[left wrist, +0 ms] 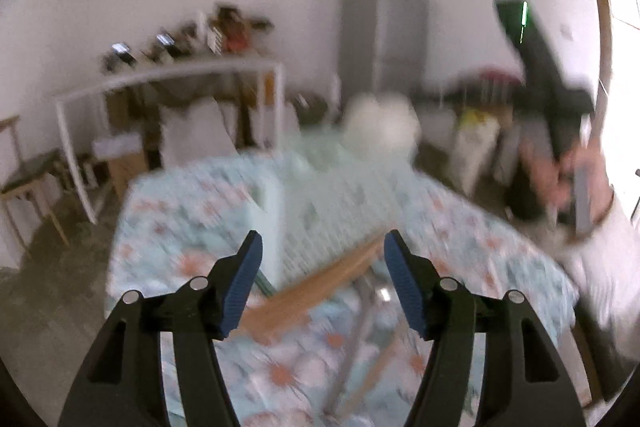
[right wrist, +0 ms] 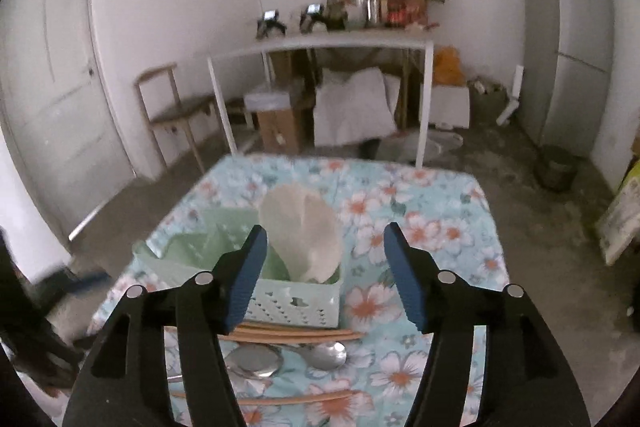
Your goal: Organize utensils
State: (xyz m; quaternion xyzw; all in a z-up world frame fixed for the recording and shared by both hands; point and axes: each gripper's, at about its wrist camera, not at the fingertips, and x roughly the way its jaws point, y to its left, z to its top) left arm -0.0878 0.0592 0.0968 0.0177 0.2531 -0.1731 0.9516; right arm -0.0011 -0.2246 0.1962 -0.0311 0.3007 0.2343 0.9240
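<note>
A mint perforated utensil basket (right wrist: 296, 301) stands on the floral tablecloth (right wrist: 440, 211), with a white crumpled bag (right wrist: 304, 227) stuffed in it. Just in front of the basket lie wooden chopsticks (right wrist: 296, 335), two metal spoons (right wrist: 324, 355) and another wooden stick (right wrist: 288, 399). My right gripper (right wrist: 327, 231) hovers open above them with nothing between its fingers. The left wrist view is blurred. In it my left gripper (left wrist: 324, 239) is open over the chopsticks (left wrist: 320, 279) and a metal utensil (left wrist: 380, 293), near the basket (left wrist: 332, 203). A hand (left wrist: 560, 179) holds the other gripper's body at the right.
Behind the table stand a white-framed side table (right wrist: 320, 45) loaded with clutter, a wooden chair (right wrist: 172, 107), cardboard boxes (right wrist: 276, 127) and a grey fridge (right wrist: 568, 39). A door (right wrist: 52, 67) is at the left and a dark bin (right wrist: 556, 167) sits on the concrete floor.
</note>
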